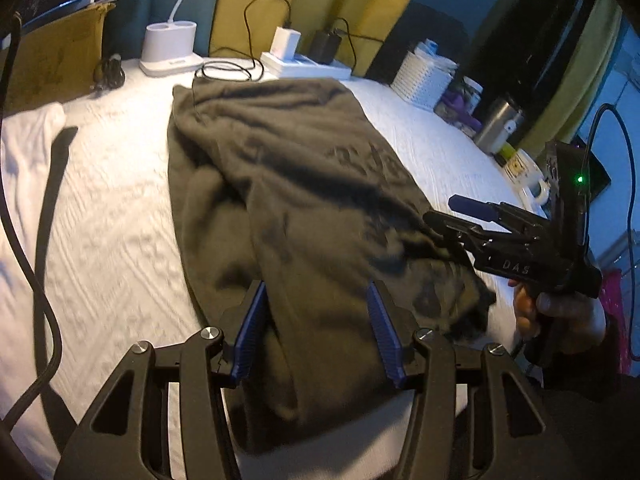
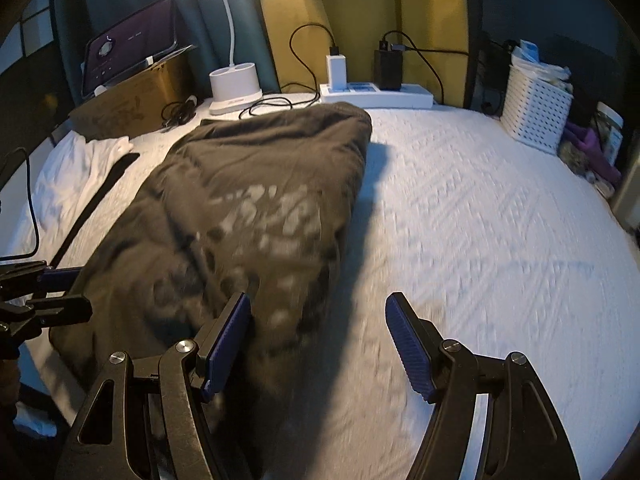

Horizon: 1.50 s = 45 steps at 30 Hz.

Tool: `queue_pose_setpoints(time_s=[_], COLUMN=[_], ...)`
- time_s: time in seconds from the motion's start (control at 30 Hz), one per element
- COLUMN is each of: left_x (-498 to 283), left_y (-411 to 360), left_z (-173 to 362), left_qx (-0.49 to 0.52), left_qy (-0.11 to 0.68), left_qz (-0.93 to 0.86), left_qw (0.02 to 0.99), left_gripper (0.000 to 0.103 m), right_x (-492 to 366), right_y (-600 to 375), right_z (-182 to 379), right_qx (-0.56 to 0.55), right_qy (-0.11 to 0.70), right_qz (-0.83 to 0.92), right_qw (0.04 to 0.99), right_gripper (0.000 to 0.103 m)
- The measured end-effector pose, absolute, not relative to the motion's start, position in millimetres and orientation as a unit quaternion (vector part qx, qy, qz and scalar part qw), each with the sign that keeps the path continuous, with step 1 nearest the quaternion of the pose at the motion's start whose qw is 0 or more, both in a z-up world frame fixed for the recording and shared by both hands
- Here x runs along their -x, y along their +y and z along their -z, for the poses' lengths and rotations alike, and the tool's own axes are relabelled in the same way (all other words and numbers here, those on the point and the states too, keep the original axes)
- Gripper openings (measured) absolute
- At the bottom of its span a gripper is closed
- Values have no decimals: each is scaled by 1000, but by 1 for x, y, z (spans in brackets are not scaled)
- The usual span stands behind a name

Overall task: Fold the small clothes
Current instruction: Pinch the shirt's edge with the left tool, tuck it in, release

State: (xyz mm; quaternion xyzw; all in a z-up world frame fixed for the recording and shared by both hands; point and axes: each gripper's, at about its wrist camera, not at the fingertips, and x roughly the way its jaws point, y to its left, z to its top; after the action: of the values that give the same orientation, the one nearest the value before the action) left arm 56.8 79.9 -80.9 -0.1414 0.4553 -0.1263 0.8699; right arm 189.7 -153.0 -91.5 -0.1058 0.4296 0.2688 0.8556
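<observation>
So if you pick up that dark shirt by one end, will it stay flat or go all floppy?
Probably floppy: the shirt lies in soft wrinkles and rumpled folds, so it should sag and unfold. It looks light, thin cloth. It likely won't slip much on the textured white cover.

A folded olive-brown printed garment (image 2: 248, 216) lies on the white quilted bedspread (image 2: 480, 220). Behind it — a white lamp base (image 2: 236, 88) and white power strip (image 2: 376, 94); right, a white perforated plastic basket (image 2: 534, 104).

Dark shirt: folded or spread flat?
Partly folded. The shirt lies as a long narrow strip on the white cover, its sides doubled in over the print; it has not been folded end to end.
</observation>
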Motion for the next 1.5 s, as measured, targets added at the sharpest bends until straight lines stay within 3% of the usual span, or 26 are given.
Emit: queue_pose_setpoints(time_s=[0.23,0.3,0.33,0.4,0.6,1.03,1.3,1.5], left_x=[-41,-38,-36,-31,-13,0,5,5], left_y=[74,74,74,77,93,95,96,96], left_z=[92,91,91,87,69,87,89,77], left_qx=[126,127,125,128,151,120,114,131], left_qy=[445,438,436,426,411,439,443,443], left_qz=[121,113,112,114,125,106,90,80], left_qw=[878,883,884,888,890,884,885,883], left_gripper=[50,31,12,5,4,4,7,8], right_x=[-165,-161,-158,-155,-141,-100,-88,-89], right_y=[-162,-165,-167,-169,-174,-170,-167,-171], right_z=[92,91,90,88,78,109,107,97], right_qx=[106,106,107,107,112,138,143,142], right_qy=[428,425,421,418,411,435,428,426], right_qz=[-265,-262,-260,-258,-261,-273,-283,-277], right_qw=[858,860,862,864,866,847,846,850], right_gripper=[72,72,72,72,72,72,60,60])
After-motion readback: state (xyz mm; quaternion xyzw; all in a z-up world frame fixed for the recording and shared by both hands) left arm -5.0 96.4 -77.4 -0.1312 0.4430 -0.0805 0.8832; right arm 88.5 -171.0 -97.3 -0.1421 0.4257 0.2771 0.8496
